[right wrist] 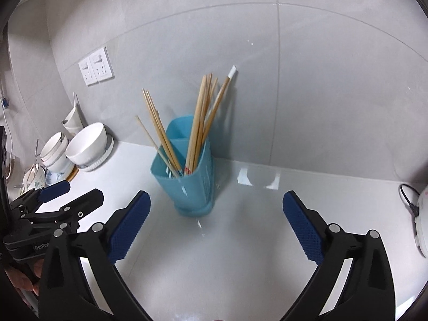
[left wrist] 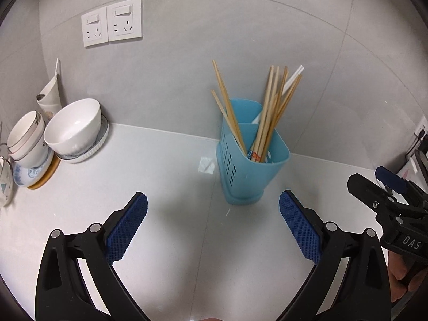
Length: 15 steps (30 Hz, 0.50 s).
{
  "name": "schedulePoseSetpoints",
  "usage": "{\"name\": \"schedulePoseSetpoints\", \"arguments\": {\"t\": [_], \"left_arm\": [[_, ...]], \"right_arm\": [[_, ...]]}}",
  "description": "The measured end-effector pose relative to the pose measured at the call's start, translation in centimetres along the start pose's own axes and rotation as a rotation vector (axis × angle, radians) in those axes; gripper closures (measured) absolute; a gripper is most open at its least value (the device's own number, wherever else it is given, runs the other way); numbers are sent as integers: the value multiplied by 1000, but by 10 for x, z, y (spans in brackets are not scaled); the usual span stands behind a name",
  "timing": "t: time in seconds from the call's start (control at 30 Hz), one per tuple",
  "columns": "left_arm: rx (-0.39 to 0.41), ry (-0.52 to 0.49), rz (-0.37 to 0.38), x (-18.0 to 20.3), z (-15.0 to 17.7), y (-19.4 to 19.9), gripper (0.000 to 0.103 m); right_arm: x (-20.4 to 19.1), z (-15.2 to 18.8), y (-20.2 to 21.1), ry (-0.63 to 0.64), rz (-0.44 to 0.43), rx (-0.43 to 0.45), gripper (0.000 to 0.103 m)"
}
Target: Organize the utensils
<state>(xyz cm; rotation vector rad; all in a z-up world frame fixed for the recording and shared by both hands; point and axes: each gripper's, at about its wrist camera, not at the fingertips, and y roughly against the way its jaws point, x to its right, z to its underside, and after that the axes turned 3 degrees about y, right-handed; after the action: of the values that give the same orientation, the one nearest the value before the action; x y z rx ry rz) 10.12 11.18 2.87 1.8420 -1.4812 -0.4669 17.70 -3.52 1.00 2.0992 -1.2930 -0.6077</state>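
The blue holder (left wrist: 251,160) is standing at the centre of the frame on the white desk (left wrist: 160,182) against the wall, with wooden chopsticks (left wrist: 270,112) leaning inside it. Both the left gripper (left wrist: 213,208) and right gripper (right wrist: 216,208) are hovering spread wide below it, pinching nothing.

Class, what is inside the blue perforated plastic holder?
Wooden chopsticks stand in the blue plastic holder, with a white utensil behind them. Their lower ends are hidden by its walls.
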Motion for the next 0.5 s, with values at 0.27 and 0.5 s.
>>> {"name": "schedulePoseSetpoints", "arguments": {"t": [0.27,0.5], "left_arm": [[-13,-12,6,7,11,2,6],[-7,-31,5,14,9,4,6]], "right_arm": [[4,7,11,-10,14,-1,8],[3,6,13,-7,24,-2,8]]}}
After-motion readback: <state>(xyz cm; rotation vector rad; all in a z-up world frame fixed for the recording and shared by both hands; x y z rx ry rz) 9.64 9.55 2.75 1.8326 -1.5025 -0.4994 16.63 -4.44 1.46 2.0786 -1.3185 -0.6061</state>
